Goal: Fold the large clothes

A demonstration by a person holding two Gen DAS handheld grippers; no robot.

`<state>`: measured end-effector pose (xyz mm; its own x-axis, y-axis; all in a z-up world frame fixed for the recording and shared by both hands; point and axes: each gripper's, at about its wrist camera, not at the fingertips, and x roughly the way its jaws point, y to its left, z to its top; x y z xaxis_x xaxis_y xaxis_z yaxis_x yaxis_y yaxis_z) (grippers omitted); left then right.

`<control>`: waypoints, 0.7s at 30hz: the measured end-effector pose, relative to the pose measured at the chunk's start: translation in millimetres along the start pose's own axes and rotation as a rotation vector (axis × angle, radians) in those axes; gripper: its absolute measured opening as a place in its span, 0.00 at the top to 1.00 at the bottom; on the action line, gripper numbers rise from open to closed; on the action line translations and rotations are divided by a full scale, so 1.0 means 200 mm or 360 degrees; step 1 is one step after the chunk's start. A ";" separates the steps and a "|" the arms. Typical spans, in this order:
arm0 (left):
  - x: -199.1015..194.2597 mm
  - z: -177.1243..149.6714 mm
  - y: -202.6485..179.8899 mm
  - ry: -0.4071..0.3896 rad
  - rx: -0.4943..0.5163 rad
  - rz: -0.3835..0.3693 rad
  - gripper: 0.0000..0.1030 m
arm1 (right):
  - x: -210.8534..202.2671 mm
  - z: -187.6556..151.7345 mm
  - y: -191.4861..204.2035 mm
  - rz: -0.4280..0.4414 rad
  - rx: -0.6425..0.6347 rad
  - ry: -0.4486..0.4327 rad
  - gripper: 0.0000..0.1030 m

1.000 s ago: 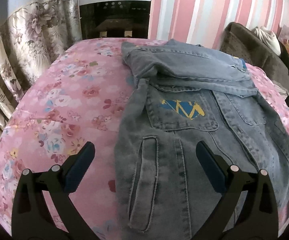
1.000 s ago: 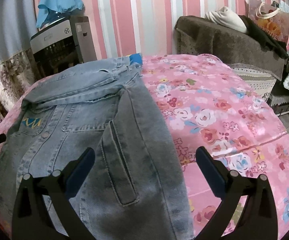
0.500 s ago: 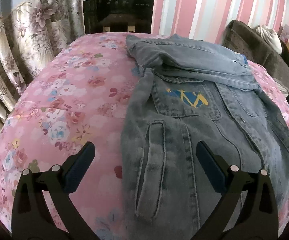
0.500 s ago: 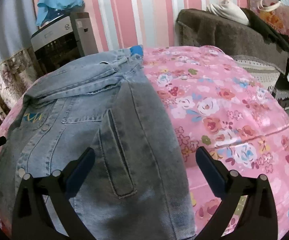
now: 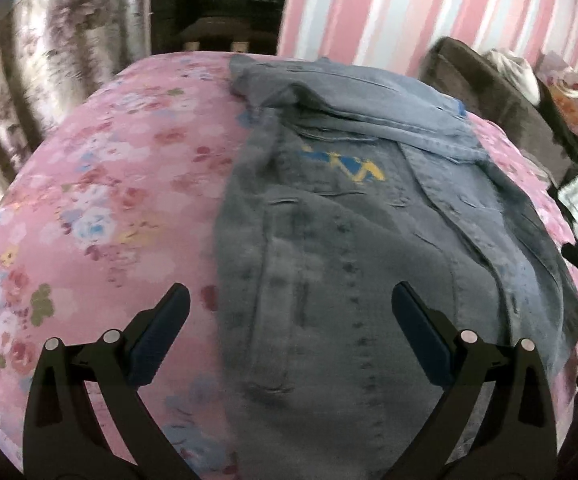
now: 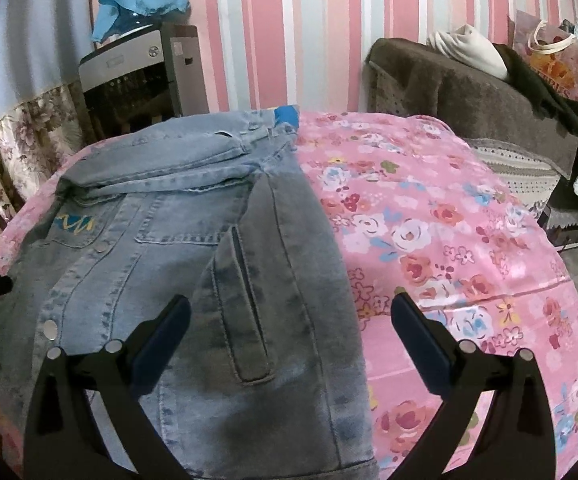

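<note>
Your left gripper (image 5: 291, 332) and right gripper (image 6: 291, 334) hover wide apart and empty over the jacket (image 6: 177, 264), which lies front-up on the floral bedspread (image 6: 449, 240). Its sleeves look folded across the top; the body fold seems left to do. The grey-blue denim is stiff and blotched.

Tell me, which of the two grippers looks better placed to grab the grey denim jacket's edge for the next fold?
Neither clearly. The open left gripper straddles one side edge of the grey denim jacket on the pink floral sheet; the open right gripper straddles the opposite one. A two-handed fold seems likely.
</note>
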<state>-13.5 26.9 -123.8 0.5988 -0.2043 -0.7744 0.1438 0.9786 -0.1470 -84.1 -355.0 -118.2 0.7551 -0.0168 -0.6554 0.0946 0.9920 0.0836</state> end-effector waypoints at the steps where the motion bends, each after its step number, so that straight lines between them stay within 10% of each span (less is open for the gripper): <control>1: 0.00 0.00 -0.02 0.0004 0.0022 -0.0006 0.03 | -0.01 0.00 0.00 0.0006 -0.0001 -0.0003 0.04; 7: 0.00 -0.05 -0.08 0.0030 0.0100 -0.0014 0.03 | 0.00 -0.05 -0.02 0.0074 0.0015 0.0072 0.31; 21: -0.05 -0.15 -0.06 0.0054 0.0077 -0.0076 0.04 | -0.01 -0.15 -0.07 0.0119 0.0038 0.0128 0.33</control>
<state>-43.8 17.5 -132.9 0.5632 -0.2492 -0.7878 0.2099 0.9653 -0.1553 -106.6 -365.4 -140.2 0.7063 0.0680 -0.7046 0.0560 0.9869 0.1514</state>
